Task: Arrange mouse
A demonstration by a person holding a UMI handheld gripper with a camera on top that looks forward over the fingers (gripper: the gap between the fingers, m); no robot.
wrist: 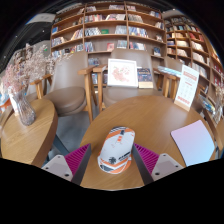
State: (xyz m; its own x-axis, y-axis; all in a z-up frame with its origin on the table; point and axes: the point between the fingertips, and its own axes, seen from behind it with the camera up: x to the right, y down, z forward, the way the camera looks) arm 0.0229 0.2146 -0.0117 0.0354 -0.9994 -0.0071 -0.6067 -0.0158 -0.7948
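A white mouse (116, 146) with orange and dark markings lies on the round wooden table (150, 118), between my two fingers. My gripper (114, 162) is open. The pink pads (78, 158) stand on either side of the mouse, with a strip of bare wood showing on the left side. A white rectangular mat (193, 141) lies on the table to the right, beyond the right finger.
A second round table at the left holds a glass vase of dried flowers (22, 98). Wooden chairs (95, 88) and a display table with standing cards (123, 72) are beyond. An upright sign (186, 86) stands at the right. Bookshelves (110, 30) line the back wall.
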